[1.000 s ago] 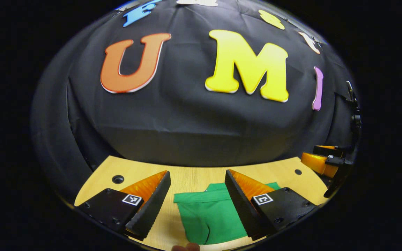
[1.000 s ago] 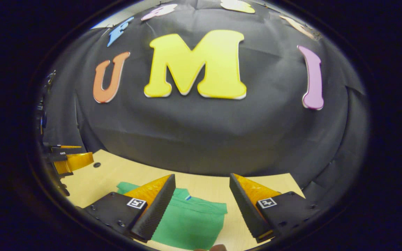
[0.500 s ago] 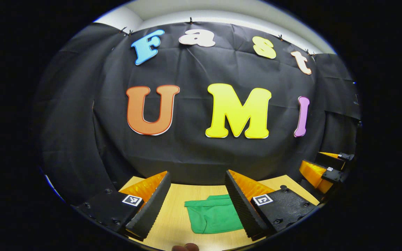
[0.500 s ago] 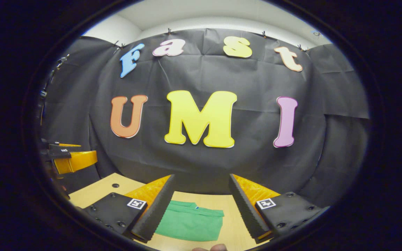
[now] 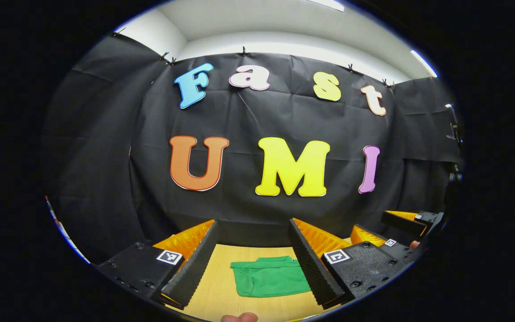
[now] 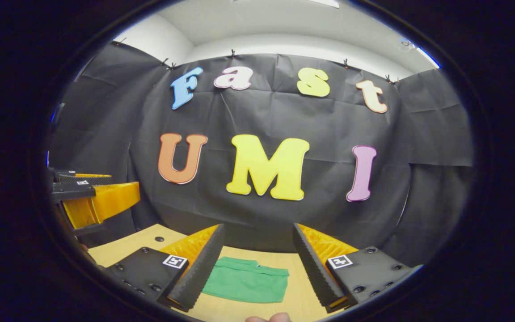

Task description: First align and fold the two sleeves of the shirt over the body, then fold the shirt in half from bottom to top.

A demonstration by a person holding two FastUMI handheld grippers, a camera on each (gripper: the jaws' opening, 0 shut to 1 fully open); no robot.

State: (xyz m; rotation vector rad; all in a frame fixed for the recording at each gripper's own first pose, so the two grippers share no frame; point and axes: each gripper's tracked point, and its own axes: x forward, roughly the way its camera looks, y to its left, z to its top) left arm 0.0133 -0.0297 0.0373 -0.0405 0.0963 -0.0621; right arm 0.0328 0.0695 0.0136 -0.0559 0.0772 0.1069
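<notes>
A green shirt (image 5: pixel 270 277) lies folded into a small flat rectangle on the wooden table (image 5: pixel 221 290), seen again as the shirt (image 6: pixel 244 281) in the right gripper view. My left gripper (image 5: pixel 253 264) hangs open above and in front of it, nothing between its fingers. My right gripper (image 6: pixel 257 268) is also open and empty, raised off the table. The right gripper (image 5: pixel 400 228) appears at the far right of the left gripper view, and the left gripper (image 6: pixel 92 197) at the far left of the right gripper view.
The black cloth wall stands close behind the table's far edge. A small round hole (image 6: pixel 159 239) marks the tabletop at the left. A fingertip (image 5: pixel 238 317) shows at the bottom edge of the left gripper view, and another fingertip (image 6: pixel 268 318) in the right gripper view.
Both grippers have lifted up and drawn back from the shirt, which now looks smaller and farther off. More of the wall and ceiling has come into view. Both stayed open.
</notes>
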